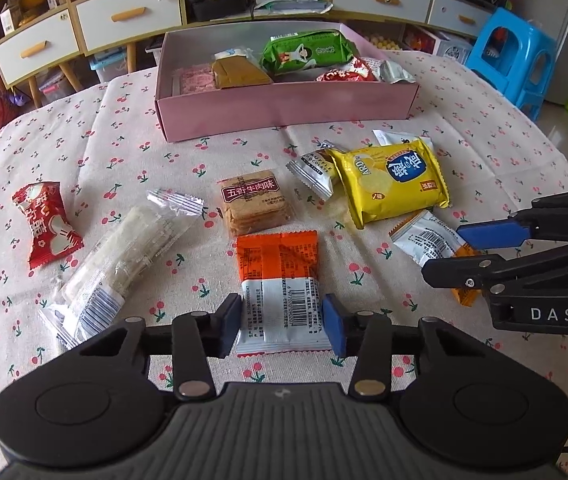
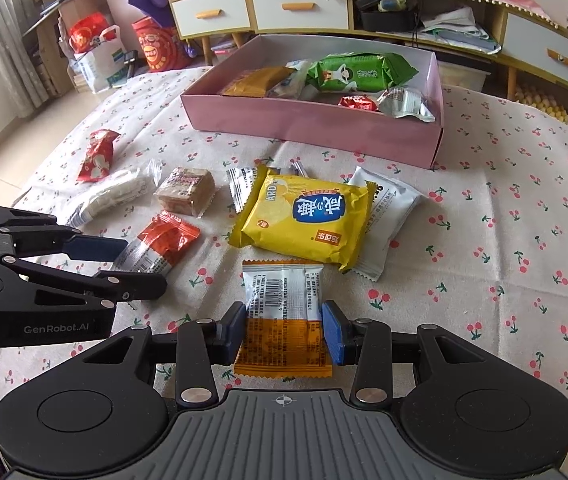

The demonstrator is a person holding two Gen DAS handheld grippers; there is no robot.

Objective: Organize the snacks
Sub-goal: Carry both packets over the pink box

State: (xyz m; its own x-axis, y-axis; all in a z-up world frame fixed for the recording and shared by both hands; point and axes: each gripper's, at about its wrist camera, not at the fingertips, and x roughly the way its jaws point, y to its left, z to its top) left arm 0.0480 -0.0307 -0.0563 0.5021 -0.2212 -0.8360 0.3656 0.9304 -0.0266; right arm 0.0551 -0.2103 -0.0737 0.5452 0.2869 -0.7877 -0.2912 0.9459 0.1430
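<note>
Snack packets lie on a cherry-print tablecloth in front of a pink box [image 1: 284, 108] [image 2: 303, 124] that holds several snacks. My left gripper [image 1: 282, 326] [image 2: 144, 266] is shut on the white end of an orange-and-white packet [image 1: 278, 264] [image 2: 164, 240], its blue pads pressed against both side edges. My right gripper [image 2: 284, 332] [image 1: 441, 252] is shut on an amber-and-white packet [image 2: 280, 288] [image 1: 427, 240] in the same way. Both packets rest on the cloth. A yellow chips bag [image 1: 391, 184] [image 2: 307, 216] lies between the grippers and the box.
Loose on the cloth are a red candy packet [image 1: 48, 224], a long clear packet [image 1: 124, 264], a brown cracker pack [image 1: 252, 204] and silver-white packets [image 2: 387, 208]. Behind the table stand a drawer cabinet [image 1: 124, 20] and a blue stool [image 1: 511, 52].
</note>
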